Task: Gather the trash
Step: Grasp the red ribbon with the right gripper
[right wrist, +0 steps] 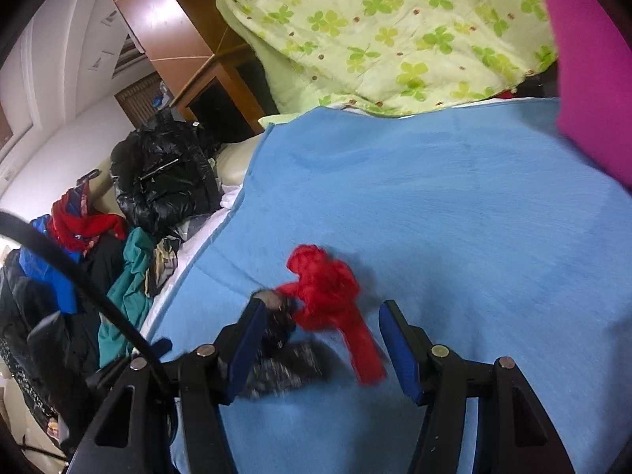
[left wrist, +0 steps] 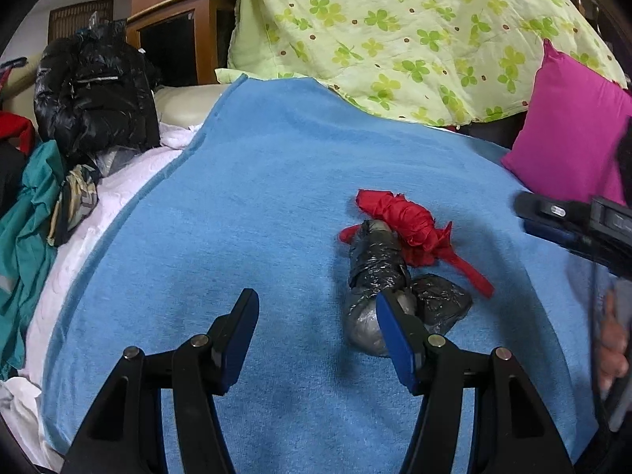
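Crinkled red wad [left wrist: 407,229] and foil-grey bundle [left wrist: 375,272] on fuzzy blue blanket [left wrist: 256,197].

Both grippers look alike: the left gripper [left wrist: 316,316] and right gripper [right wrist: 322,326] have black plastic arms with triangular cut-outs, silver round rivets at the joints, and blue pads. A black cable [right wrist: 79,272] curves past the right one.

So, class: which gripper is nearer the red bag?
Right. The right gripper frames the red bag, whose tail lies between its open jaws. The left gripper is open over bare blanket, the bag beyond its right finger.
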The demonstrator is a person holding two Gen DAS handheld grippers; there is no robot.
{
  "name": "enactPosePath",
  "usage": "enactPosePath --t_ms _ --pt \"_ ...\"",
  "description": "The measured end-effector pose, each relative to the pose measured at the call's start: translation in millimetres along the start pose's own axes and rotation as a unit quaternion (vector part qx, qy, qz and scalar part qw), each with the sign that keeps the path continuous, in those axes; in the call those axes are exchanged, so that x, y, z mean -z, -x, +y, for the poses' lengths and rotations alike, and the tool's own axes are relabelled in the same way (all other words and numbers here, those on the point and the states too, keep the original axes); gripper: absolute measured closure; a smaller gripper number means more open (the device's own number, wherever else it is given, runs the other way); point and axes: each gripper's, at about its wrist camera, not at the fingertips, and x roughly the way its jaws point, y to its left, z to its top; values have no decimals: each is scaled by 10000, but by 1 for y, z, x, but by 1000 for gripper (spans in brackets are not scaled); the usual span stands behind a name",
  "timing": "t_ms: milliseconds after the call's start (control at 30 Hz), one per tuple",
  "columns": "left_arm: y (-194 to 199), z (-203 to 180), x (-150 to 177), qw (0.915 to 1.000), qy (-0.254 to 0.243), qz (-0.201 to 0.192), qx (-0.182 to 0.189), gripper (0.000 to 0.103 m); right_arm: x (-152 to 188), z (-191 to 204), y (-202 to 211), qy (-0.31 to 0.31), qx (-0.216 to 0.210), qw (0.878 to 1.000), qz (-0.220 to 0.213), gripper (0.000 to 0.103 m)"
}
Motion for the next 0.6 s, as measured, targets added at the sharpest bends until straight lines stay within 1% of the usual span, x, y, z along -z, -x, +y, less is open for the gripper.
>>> enactPosePath --t_ms 33,167,333,433,467,500,533,600 --pt "-1 0 0 10000 11 25 19 41 -4 1 -10 -3 -15 10000 67 40" --pt "-6 3 -1 9999 34 101 75 41 -13 6 -52 9 -68 9992 386 51" --pt "-13 12 -1 9997 89 209 39 41 -13 9 -98 -10 -39 9970 777 51" --pt "-16 15 -2 9996 129 252 29 41 -10 7 -118 30 139 9951 981 52" --pt "-18 15 -2 9995 134 267 29 41 -8 5 -123 36 170 9946 1028 60" --pt "-18 15 -2 9995 137 277 37 41 -7 4 -124 85 184 9947 1007 63" --pt "-19 14 -2 9995 136 284 60 41 -7 4 -124 113 175 9947 1011 64" --pt "-19 11 -2 9995 106 278 126 41 -9 2 -123 111 160 9946 1020 70"
